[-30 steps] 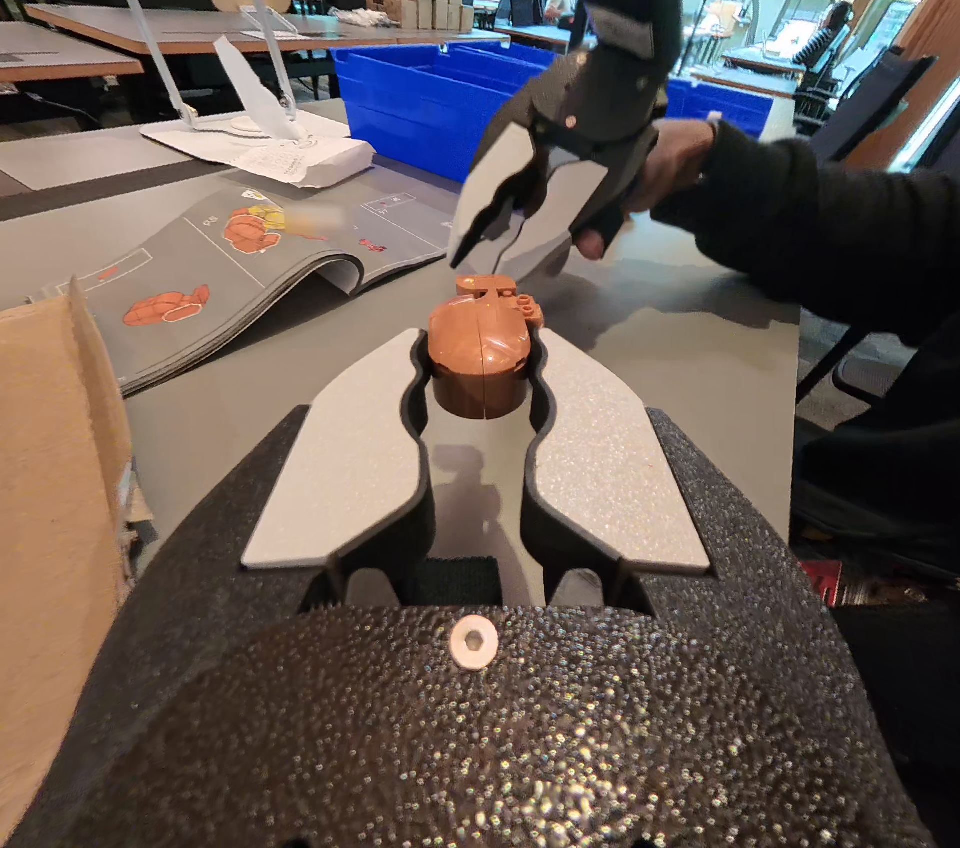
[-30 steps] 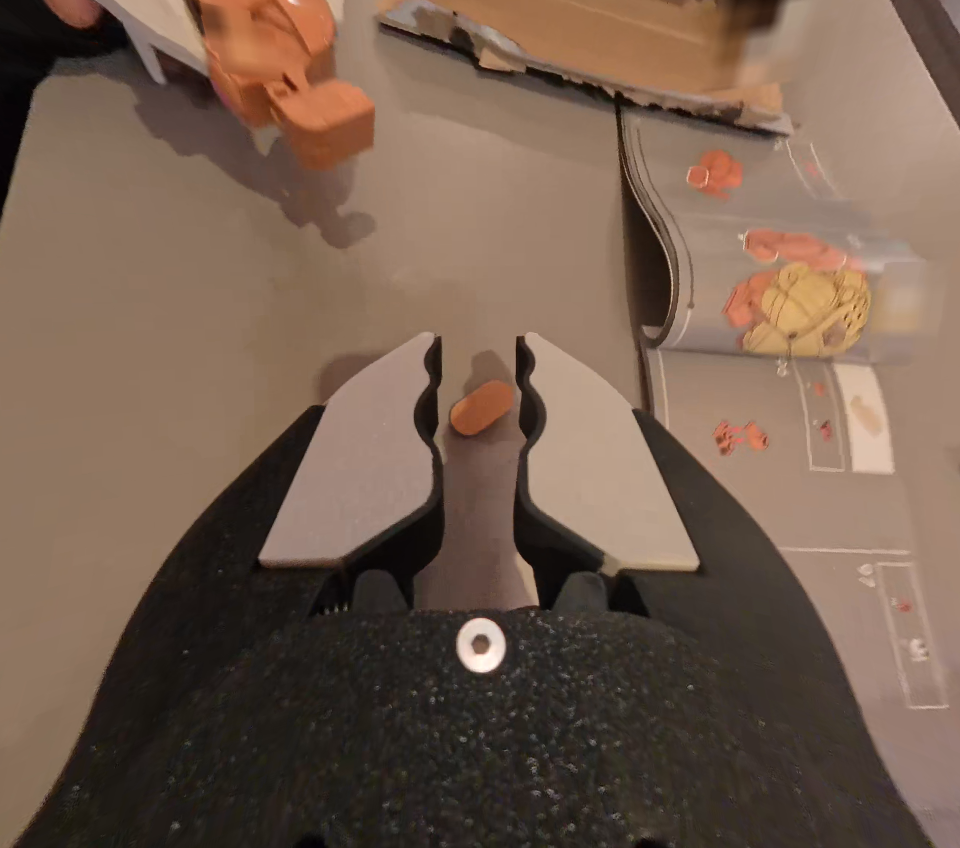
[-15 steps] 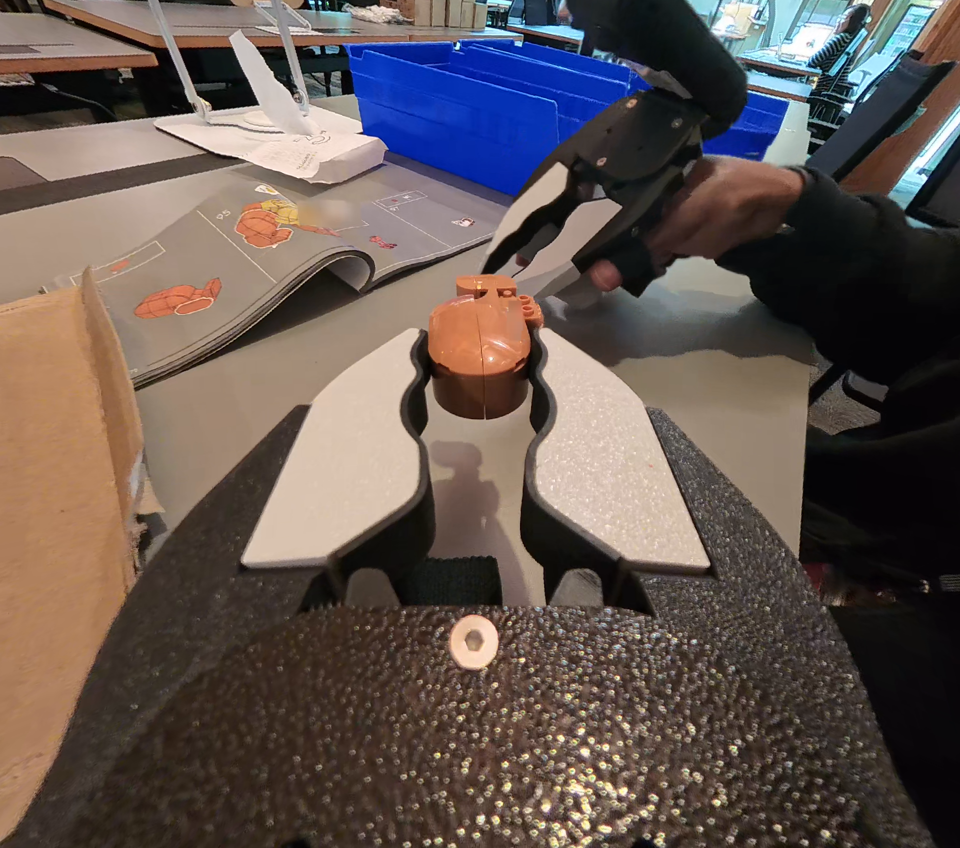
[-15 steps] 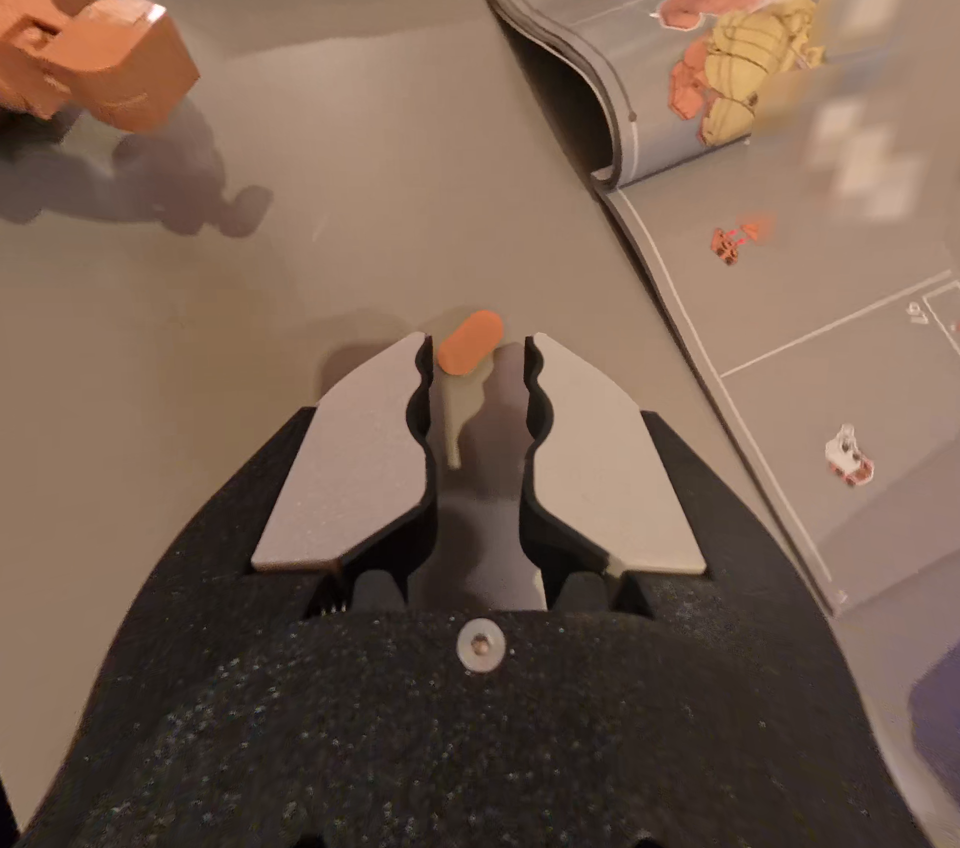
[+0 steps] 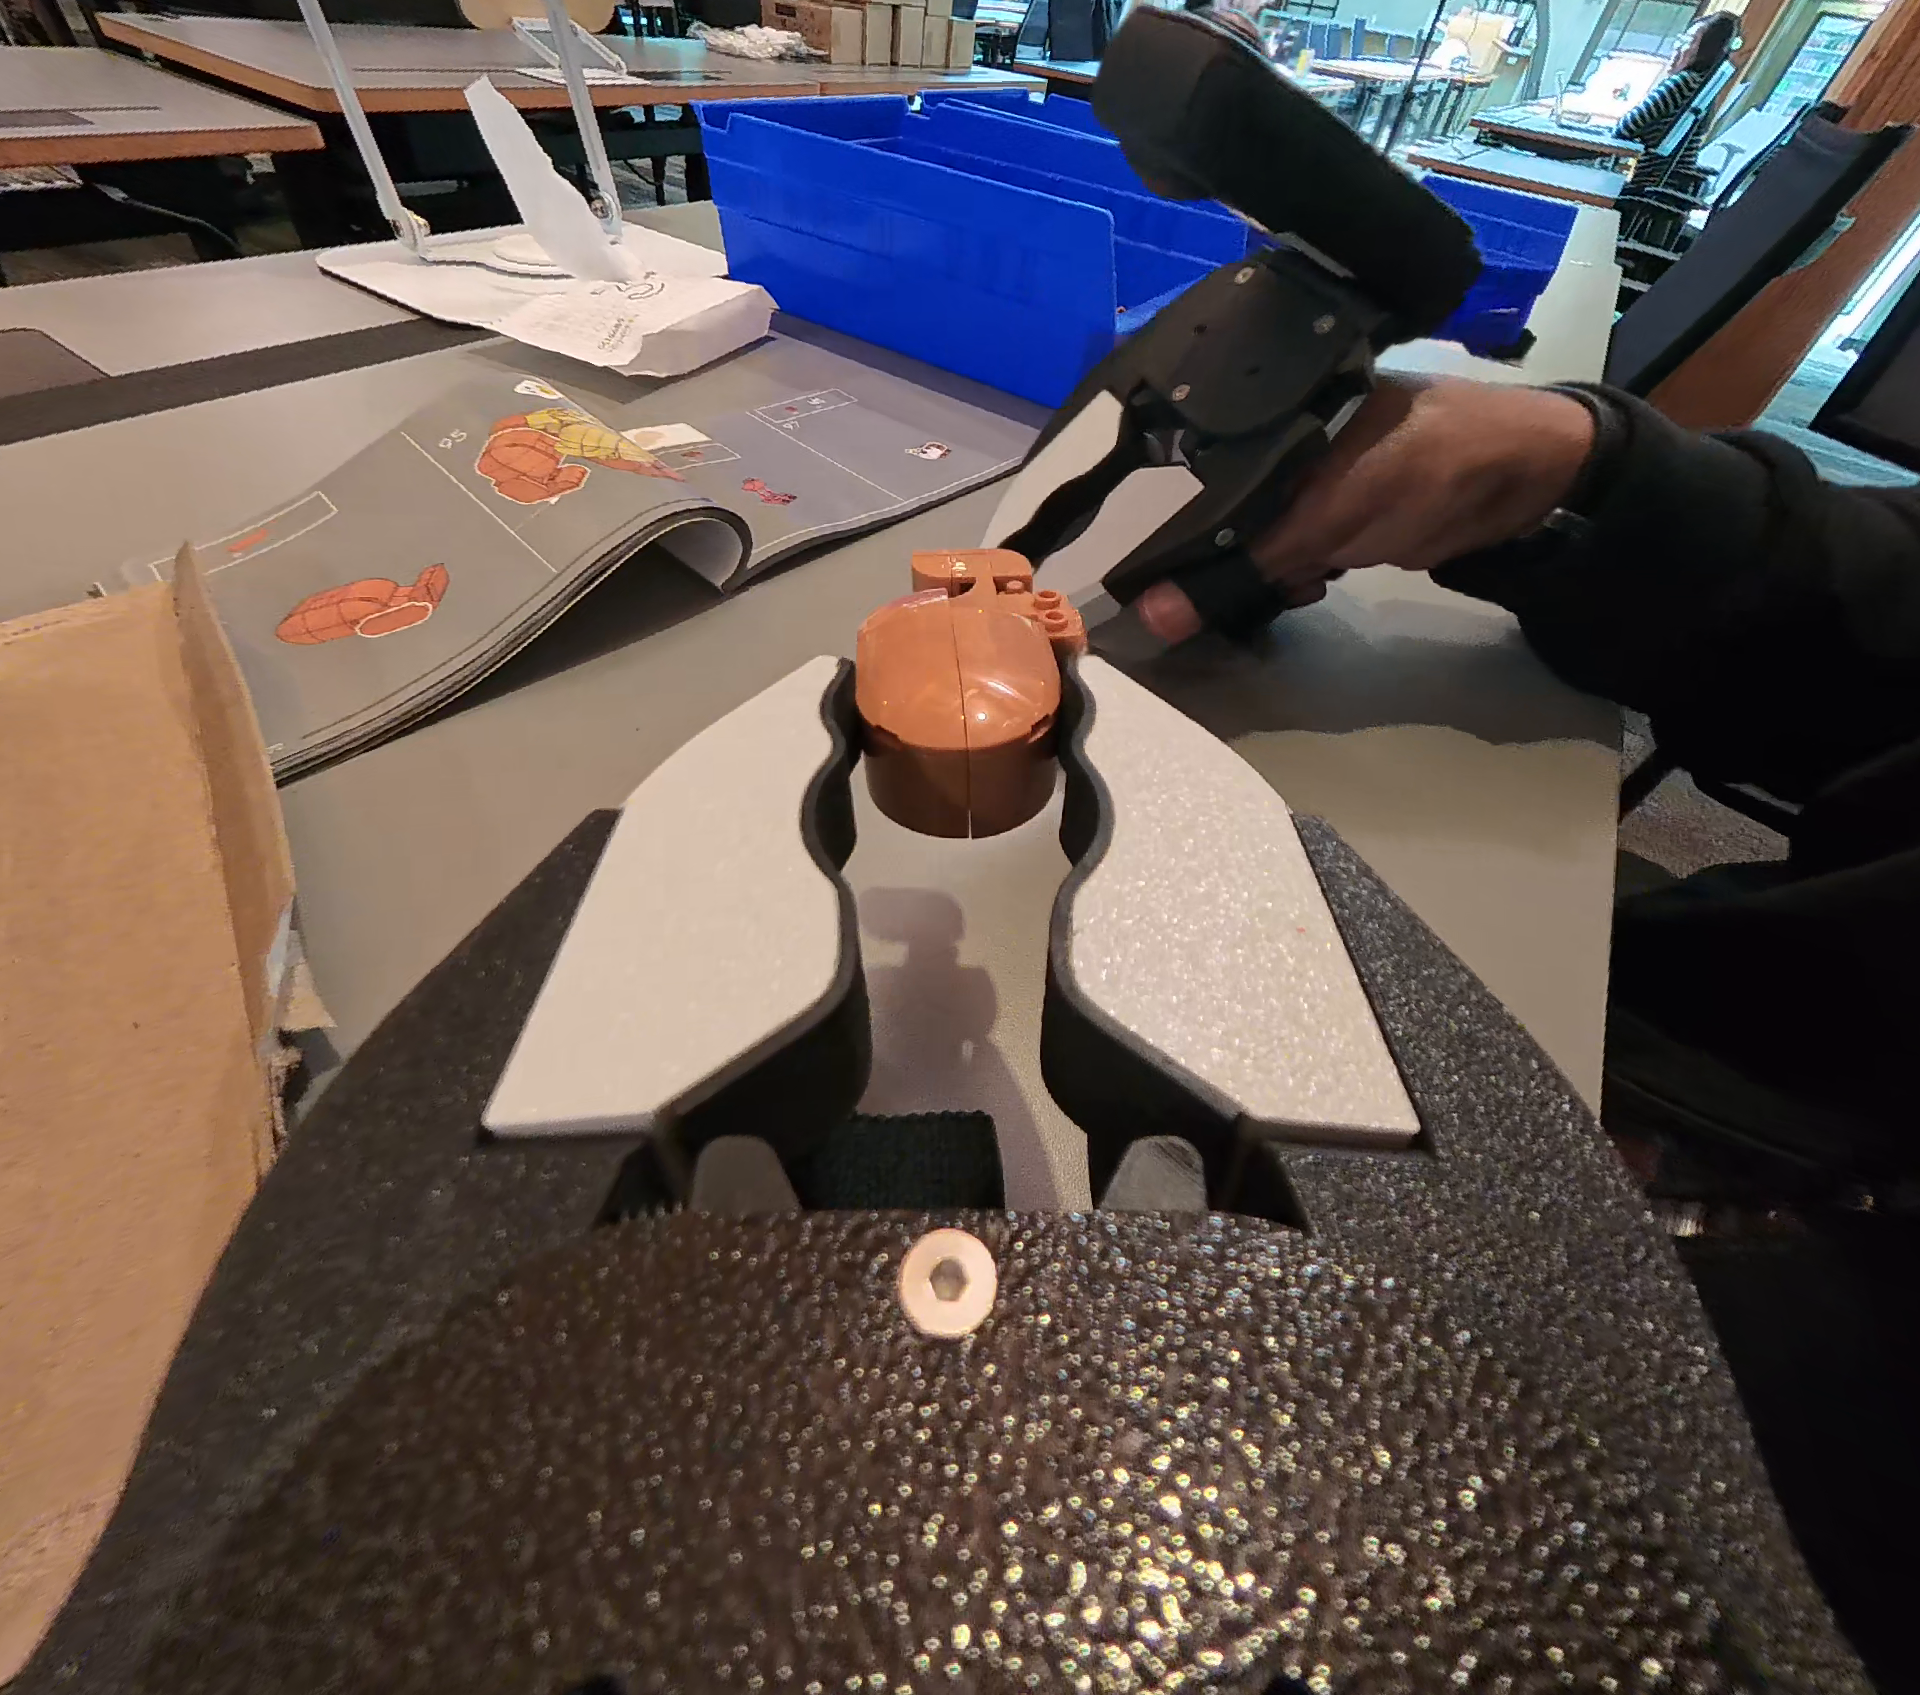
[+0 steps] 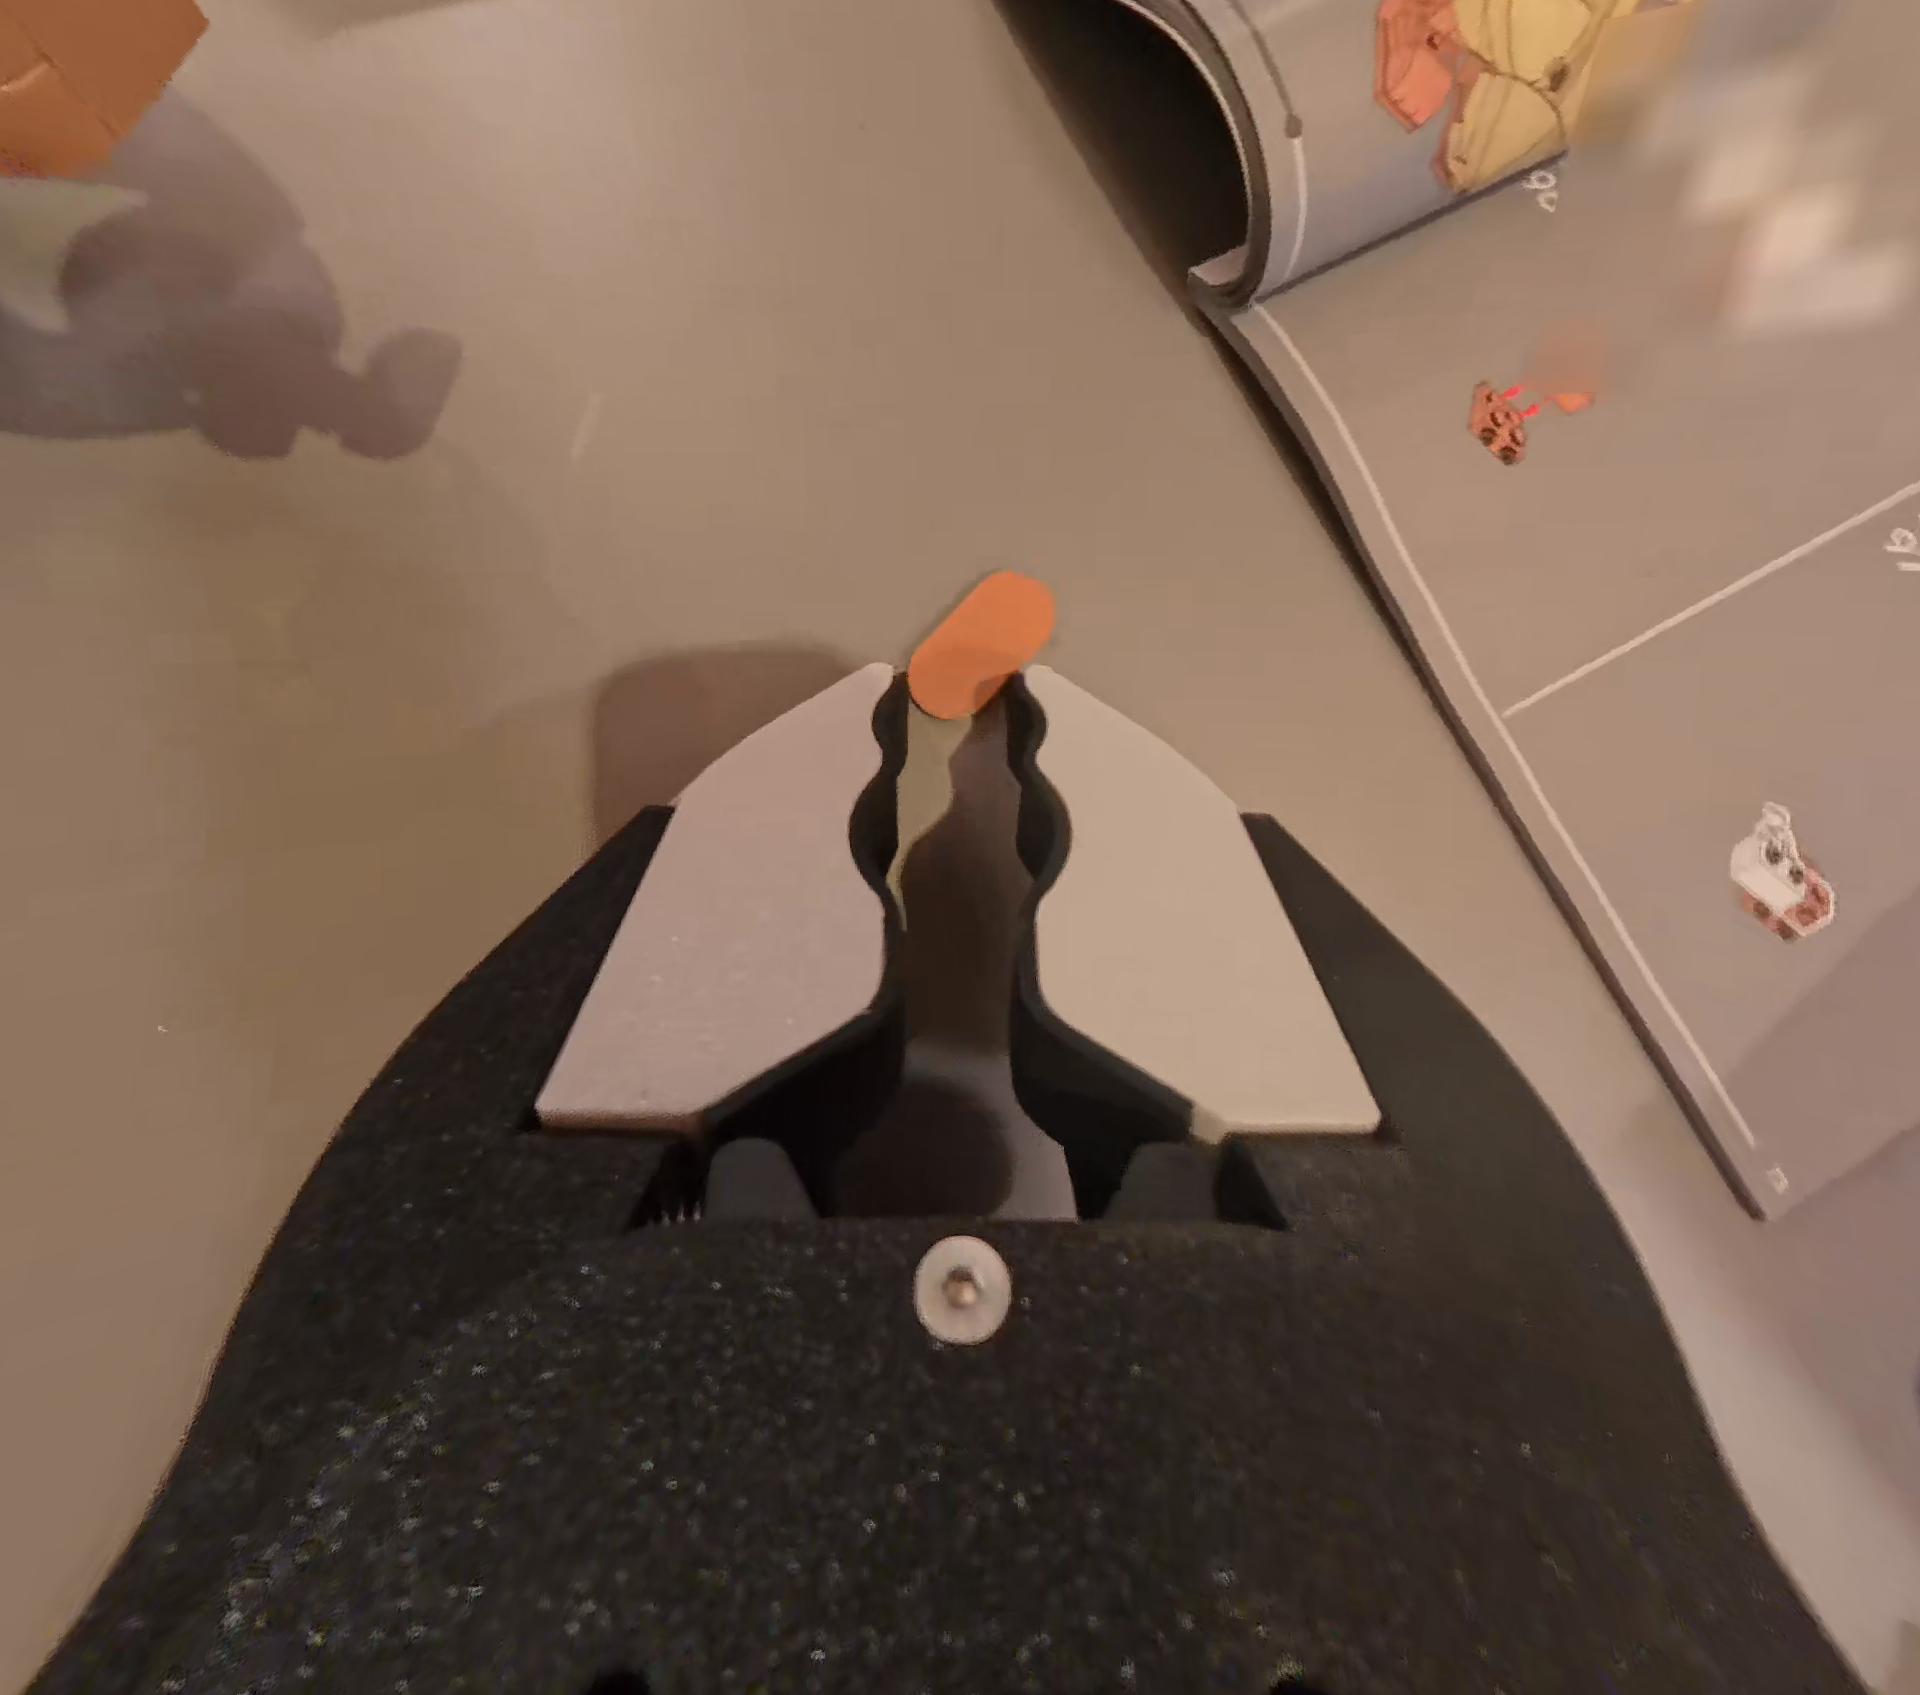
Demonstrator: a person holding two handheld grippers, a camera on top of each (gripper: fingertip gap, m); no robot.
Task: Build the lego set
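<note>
Brown rounded brick assembly point(image 5: 956, 710), glossy plastic with a studded bracket on top, sits at the centre of the left wrist view. It is clenched between the two grey pads of the left tongs point(image 5: 956, 679), which press on its flanks. It is held clear of the grey table point(image 5: 520, 814), and its shadow falls beneath it. In the right wrist view a corner of it shows at the upper left edge.

Small orange flat piece with rounded ends point(image 6: 982, 643) lies on the table just above the centre of the right wrist view, apart from the assembly. The right tongs point(image 6: 961, 679) are narrowed around its near end. Both tips appear to touch it, though firm pressure cannot be confirmed. The piece is not lifted and is not joined to anything.

Open room:
- Bare table fills the left half of the right wrist view.
- An open grey instruction booklet point(image 6: 1558, 502), its pages curled, bounds the right side, and its edge is near the orange piece.
- In the left wrist view a tan cardboard box point(image 5: 104, 918) closes the left edge.
- Blue plastic bins point(image 5: 914, 243) stand behind, upper centre.
- The hand point(image 5: 1434, 482) holding the right tongs takes up the middle right, just beside the assembly.
</note>
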